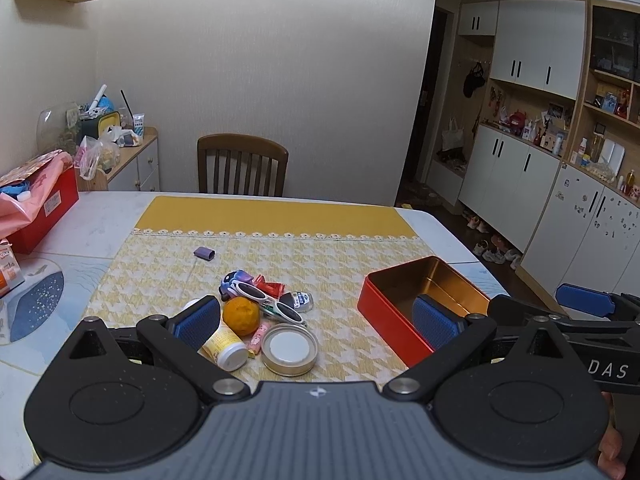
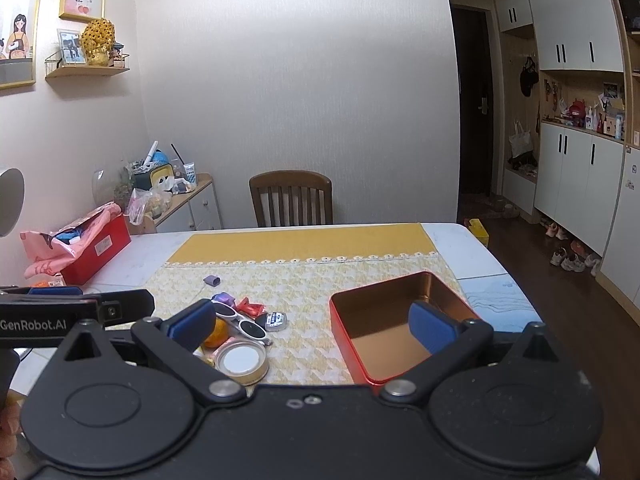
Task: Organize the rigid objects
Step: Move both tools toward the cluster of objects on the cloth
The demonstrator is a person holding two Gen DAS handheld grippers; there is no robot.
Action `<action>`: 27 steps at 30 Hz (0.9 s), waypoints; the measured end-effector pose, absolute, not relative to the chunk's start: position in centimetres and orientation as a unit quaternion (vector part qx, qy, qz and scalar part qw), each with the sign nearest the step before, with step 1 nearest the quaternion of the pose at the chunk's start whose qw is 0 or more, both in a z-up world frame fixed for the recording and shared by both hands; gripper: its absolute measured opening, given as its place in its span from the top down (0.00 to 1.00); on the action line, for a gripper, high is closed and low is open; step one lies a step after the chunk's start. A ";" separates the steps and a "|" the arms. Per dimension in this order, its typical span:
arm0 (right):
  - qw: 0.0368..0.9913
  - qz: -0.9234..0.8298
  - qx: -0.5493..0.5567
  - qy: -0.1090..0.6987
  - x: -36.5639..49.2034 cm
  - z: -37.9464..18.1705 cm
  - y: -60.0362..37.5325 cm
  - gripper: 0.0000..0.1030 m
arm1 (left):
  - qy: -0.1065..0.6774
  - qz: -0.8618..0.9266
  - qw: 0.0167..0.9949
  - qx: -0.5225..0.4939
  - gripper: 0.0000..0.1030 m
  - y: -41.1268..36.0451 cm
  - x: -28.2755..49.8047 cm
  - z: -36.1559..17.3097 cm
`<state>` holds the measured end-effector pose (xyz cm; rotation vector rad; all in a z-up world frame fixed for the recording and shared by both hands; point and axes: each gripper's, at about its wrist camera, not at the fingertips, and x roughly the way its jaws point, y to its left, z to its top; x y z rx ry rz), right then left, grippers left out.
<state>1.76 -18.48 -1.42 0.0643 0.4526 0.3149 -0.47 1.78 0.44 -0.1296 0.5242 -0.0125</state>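
While both grippers hovered above near table edge, nothing was yet grasped. Left gripper (image 1: 316, 322) spread wide, empty; right gripper (image 2: 312, 322) also spread wide, empty. Pile of small objects (image 1: 260, 312) lay on yellow mat (image 1: 168, 264), beside empty red tin (image 2: 384, 320), not touching. Purple piece (image 1: 204, 253) lay apart, farther back. Step judged: before first pick. Next move needs descent onto one item, probably orange (image 1: 241, 316), then transfer into tin.

Two handheld grippers sit side by side, level, pointing toward the far side. The left gripper (image 1: 316, 324) has its blue-padded jaws spread wide, holding nothing. The right gripper (image 2: 312, 326) is likewise spread and empty; fingertips, apparently the person's, show at the near corners.
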 end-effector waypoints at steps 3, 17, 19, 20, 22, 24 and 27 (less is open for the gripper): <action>0.962 0.156 0.032 0.222 1.6 -1.4 -18.4 0.00 | 0.260 -0.006 0.963 -0.067 0.00 1.9 -0.6 0.5; 0.962 0.159 0.031 0.219 1.5 -1.3 -18.2 0.00 | 0.256 0.000 0.964 -0.074 0.00 2.8 -0.8 0.5; 0.962 0.160 0.030 0.220 1.6 -1.3 -18.0 0.00 | 0.256 -0.001 0.964 -0.077 0.00 3.0 -0.8 0.4; 0.962 0.160 0.031 0.220 1.6 -1.3 -18.0 0.00 | 0.255 -0.002 0.964 -0.078 0.00 3.1 -0.8 0.4; 0.962 0.161 0.031 0.221 1.7 -1.3 -17.8 0.00 | 0.252 -0.002 0.964 -0.081 0.00 3.2 -0.8 0.4; 0.962 0.160 0.032 0.220 1.7 -1.3 -17.8 0.00 | 0.248 -0.006 0.965 -0.083 0.00 3.4 -0.8 0.5; 0.962 0.156 0.033 0.221 1.8 -1.3 -17.5 0.00 | 0.246 -0.011 0.966 -0.084 0.00 3.8 -0.6 0.6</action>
